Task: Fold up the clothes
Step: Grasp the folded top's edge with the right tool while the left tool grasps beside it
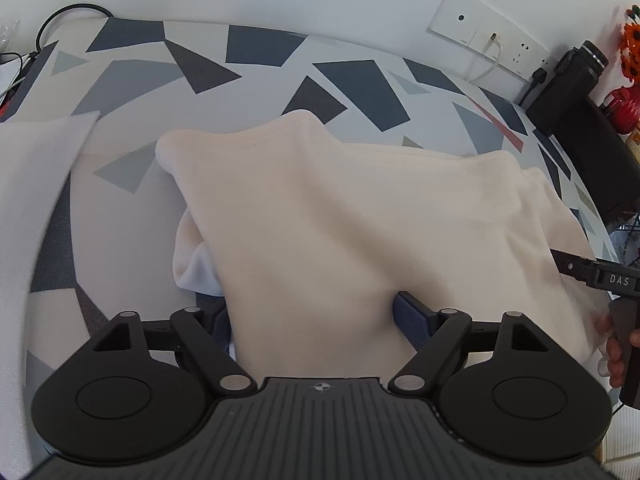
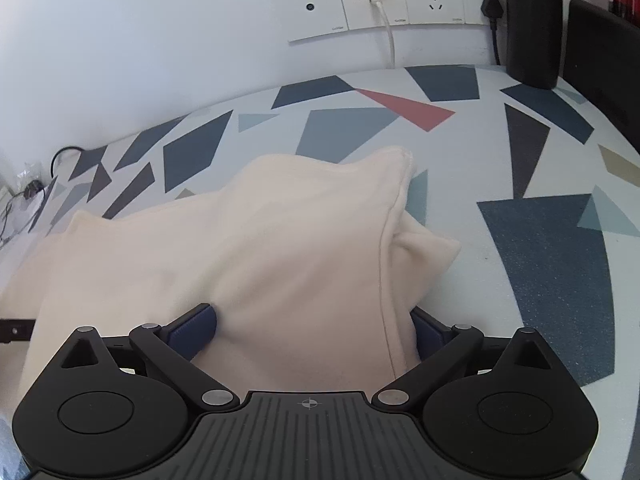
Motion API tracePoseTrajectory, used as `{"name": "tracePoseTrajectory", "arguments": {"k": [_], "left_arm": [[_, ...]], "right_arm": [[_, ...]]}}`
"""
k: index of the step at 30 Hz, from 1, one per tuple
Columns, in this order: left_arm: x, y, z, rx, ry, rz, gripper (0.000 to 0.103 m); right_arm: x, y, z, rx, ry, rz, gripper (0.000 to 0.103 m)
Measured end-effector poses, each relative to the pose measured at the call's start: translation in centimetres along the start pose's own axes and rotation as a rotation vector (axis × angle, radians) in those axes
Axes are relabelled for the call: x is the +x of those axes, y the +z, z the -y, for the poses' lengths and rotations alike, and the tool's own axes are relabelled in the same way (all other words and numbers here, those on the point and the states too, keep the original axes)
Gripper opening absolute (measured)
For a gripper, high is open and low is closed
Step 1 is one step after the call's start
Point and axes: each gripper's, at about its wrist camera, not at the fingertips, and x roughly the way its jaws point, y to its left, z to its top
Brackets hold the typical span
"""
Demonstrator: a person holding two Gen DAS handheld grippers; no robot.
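Both grippers pinch a cream garment (image 1: 352, 216) over the patterned counter (image 1: 256, 68).
Left gripper (image 1: 316, 320) and right gripper (image 2: 316, 330) fingers clamp its near edge; "DAS" shows on the right gripper; sockets (image 2: 384, 4) and black bottle (image 1: 576, 68) line the far edge.

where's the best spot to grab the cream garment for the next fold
Judging from its pose, the two near corners of the cream garment: its near edge lies toward both grippers, so come in low from the near side, left gripper and right gripper apart.
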Motion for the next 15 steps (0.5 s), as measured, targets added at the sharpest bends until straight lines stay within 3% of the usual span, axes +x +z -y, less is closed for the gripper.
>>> {"name": "tracePoseTrajectory", "arguments": {"k": [4, 8, 9, 10, 11, 12, 14, 15], "left_arm": [[0.0, -0.2, -0.1, -0.006, -0.010, 0.014, 0.083], [-0.1, -0.4, 0.0, -0.002, 0.000, 0.034, 0.083], [-0.2, -0.5, 0.0, -0.002, 0.009, 0.040, 0.082], [-0.3, -0.6, 0.0, -0.002, 0.017, 0.047, 0.074], [-0.5, -0.9, -0.1, -0.009, 0.015, 0.051, 0.050], [-0.8, -1.2, -0.3, -0.024, 0.003, 0.051, 0.039], [-1.5, -1.8, -0.7, -0.053, -0.020, 0.052, 0.033], [-1.8, -2.2, -1.0, -0.068, -0.032, 0.052, 0.033]], "right_arm": [[-0.1, -0.1, 0.6, -0.003, 0.037, 0.003, 0.102], [0.2, -0.4, 0.0, -0.031, 0.007, 0.016, 0.102], [0.3, -0.4, -0.3, -0.037, -0.005, 0.017, 0.102], [0.0, -0.4, -0.8, -0.042, 0.004, 0.014, 0.101], [-0.2, -0.5, -1.3, -0.048, 0.014, 0.011, 0.087], [-0.4, -0.5, -1.8, -0.054, 0.024, 0.008, 0.053], [-0.9, -0.6, -2.7, -0.065, 0.044, 0.002, 0.036], [-1.2, -0.6, -3.2, -0.071, 0.054, -0.001, 0.033]]}}
